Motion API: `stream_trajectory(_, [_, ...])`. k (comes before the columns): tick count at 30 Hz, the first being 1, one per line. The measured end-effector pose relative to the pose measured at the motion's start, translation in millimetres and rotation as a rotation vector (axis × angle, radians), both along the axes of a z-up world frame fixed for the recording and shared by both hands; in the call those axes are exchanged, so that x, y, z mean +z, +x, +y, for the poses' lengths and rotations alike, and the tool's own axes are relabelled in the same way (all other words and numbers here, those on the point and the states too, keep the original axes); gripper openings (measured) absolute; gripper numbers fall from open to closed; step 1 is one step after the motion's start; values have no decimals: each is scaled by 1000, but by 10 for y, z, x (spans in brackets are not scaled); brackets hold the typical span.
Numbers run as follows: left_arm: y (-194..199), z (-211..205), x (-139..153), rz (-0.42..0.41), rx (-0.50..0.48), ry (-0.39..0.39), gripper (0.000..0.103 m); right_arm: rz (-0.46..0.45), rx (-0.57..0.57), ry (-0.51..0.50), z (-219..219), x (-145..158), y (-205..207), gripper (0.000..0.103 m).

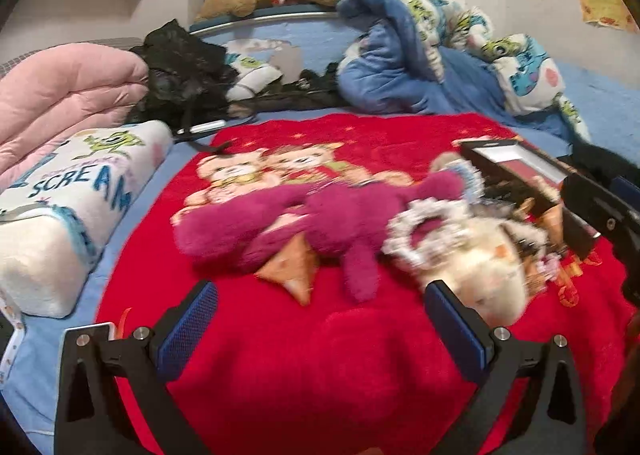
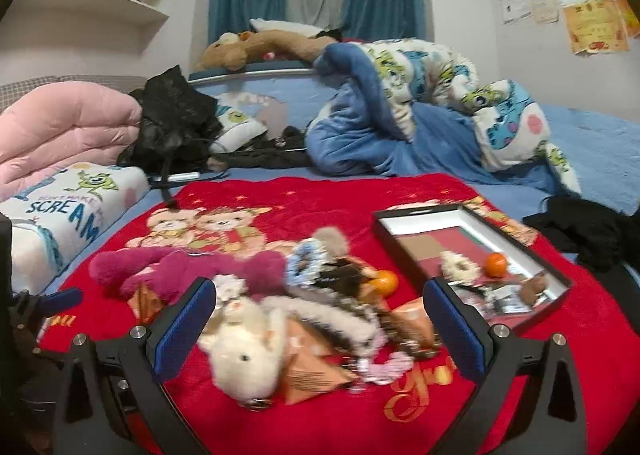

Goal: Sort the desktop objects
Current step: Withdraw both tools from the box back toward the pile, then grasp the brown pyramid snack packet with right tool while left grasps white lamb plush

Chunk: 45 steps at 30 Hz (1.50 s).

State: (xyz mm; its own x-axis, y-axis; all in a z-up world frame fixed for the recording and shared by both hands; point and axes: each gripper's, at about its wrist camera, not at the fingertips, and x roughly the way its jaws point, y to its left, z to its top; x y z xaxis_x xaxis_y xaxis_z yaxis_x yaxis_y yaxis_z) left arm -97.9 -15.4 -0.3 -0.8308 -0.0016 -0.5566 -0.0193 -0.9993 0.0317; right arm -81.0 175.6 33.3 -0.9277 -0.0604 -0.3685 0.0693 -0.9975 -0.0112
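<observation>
**Right gripper nearer the white plush**

Plainly, the white plush toy [image 2: 246,351] lies on the red blanket [image 2: 320,423] just ahead of the right gripper [image 2: 320,319], nearer its left finger, with no clear long axis. The black tray [image 2: 404,243] sits ahead to the right, an orange [image 2: 495,264] inside. Right jaws gape wide, holding nothing. The left gripper [image 1: 320,319], equally wide and empty, faces the magenta plush [image 1: 320,223], its body lying crosswise.

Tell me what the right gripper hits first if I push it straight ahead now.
Probably the white plush toy lying between the open right gripper fingers on the red blanket, with the orange packet just beyond; depth is uncertain.
</observation>
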Motion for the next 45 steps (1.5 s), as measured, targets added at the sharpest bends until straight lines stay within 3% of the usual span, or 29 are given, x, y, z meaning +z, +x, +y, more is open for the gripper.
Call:
stream_trajectory(9, [-80,-148,-47,-20,-17,21,103,-16,2,-82,18,-233,-62,103])
stream_trajectory(14, [-120,97,-104,-33,-71,36,103,-54,-28,-94,237,-352,-126,103])
stream_trajectory(20, [-177,428,-179,-70,-145,76,103,-121,7,-216,558,-442,-208,103])
stream_trajectory(25, [-185,709,-176,-82,-194,98,103,-124,38,-165,645,-377,-196,103])
stream_trajectory(29, [-268,909,-180,-94,-190,61,103,-124,40,-127,705,-366,-182,101])
stream_trajectory(33, [-357,973,-183,-102,-194,51,103,-165,101,-119,740,-449,-196,93])
stream_trajectory(41, [-469,919,-282,-148,-210,100,103,-244,253,-233,701,-606,-319,88])
stream_trajectory(45, [-481,924,-321,-153,-213,89,103,-288,300,-286,693,-682,-392,84])
